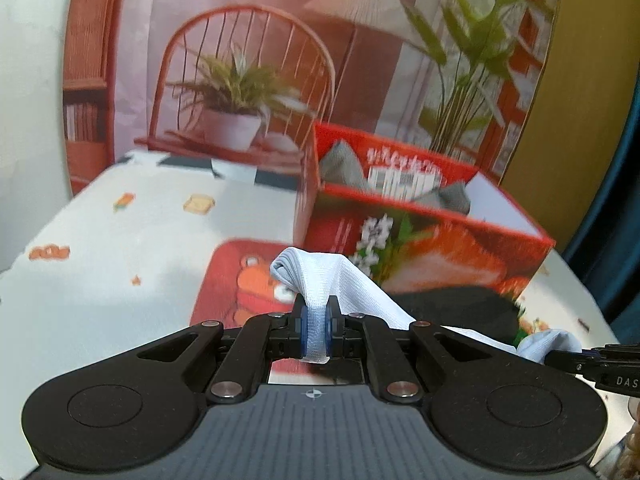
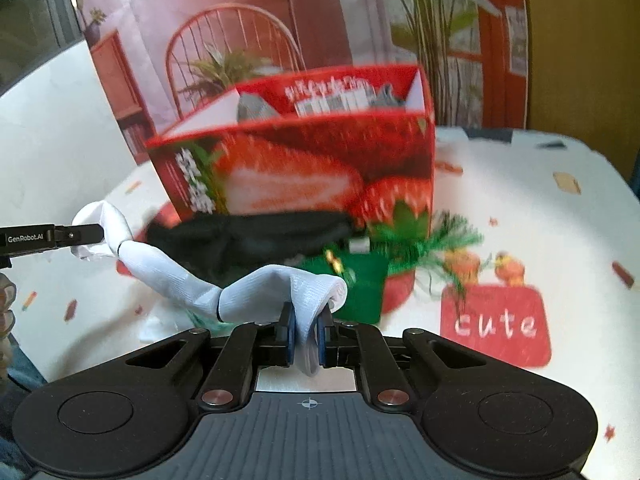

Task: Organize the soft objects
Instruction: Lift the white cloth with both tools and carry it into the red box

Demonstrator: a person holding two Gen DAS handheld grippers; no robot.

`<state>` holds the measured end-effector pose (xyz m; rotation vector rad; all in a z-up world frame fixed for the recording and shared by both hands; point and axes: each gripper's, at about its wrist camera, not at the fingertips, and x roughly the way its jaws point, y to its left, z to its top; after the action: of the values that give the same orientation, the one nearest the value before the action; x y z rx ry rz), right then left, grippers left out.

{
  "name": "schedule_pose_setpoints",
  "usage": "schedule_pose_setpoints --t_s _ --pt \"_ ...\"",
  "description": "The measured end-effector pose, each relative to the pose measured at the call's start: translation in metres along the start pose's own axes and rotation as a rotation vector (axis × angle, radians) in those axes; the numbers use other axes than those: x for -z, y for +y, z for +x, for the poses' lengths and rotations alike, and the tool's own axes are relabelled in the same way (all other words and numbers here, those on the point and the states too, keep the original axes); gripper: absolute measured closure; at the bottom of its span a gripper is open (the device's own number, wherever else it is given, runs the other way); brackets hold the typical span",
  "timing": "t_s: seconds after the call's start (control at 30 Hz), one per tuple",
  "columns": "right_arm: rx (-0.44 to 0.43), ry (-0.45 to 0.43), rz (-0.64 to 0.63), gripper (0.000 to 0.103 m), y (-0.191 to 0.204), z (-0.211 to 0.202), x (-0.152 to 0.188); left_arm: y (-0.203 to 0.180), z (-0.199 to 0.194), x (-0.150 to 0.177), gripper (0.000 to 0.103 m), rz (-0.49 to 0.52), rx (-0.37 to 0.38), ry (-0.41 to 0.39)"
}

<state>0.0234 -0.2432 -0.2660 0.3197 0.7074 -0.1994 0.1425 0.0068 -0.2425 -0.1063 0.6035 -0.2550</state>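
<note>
We find the white sock point(image 2: 192, 284) strung sideways between left gripper point(image 1: 316, 330) and right gripper point(image 2: 306, 336), each clamped on an end, just before the box point(image 2: 304, 168)

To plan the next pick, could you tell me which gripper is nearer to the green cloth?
Right: the green cloth lies just ahead of the right gripper; the left gripper holds the sock's far end.

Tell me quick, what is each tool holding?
Left tool: closed on one end of the white sock.
Right tool: closed on the sock's other end.
</note>
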Motion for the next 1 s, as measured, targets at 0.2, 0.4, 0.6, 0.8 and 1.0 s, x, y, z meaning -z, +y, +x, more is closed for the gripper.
schedule_pose_setpoints --t_s 0.2,0.4,0.6,0.8,1.0 --pt "-0.002 -0.056 -0.033 0.094 0.004 -0.010 -0.026 -0.006 -0.010 -0.020 0.094 0.015 0.012 -0.065" --pt "-0.002 -0.083 -0.047 0.094 0.004 -0.014 -0.047 -0.010 -0.012 -0.038 0.094 0.020 0.029 -0.101" --pt "0.007 -0.093 -0.076 0.094 0.005 -0.009 -0.066 -0.012 -0.010 -0.051 0.094 0.017 0.040 -0.121" --pt "0.011 -0.113 -0.088 0.094 0.003 -0.005 -0.088 -0.018 -0.006 -0.067 0.094 0.038 0.042 -0.143" --pt "0.019 -0.129 -0.095 0.094 -0.006 -0.001 -0.112 -0.025 0.003 -0.082 0.094 0.055 0.046 -0.144"
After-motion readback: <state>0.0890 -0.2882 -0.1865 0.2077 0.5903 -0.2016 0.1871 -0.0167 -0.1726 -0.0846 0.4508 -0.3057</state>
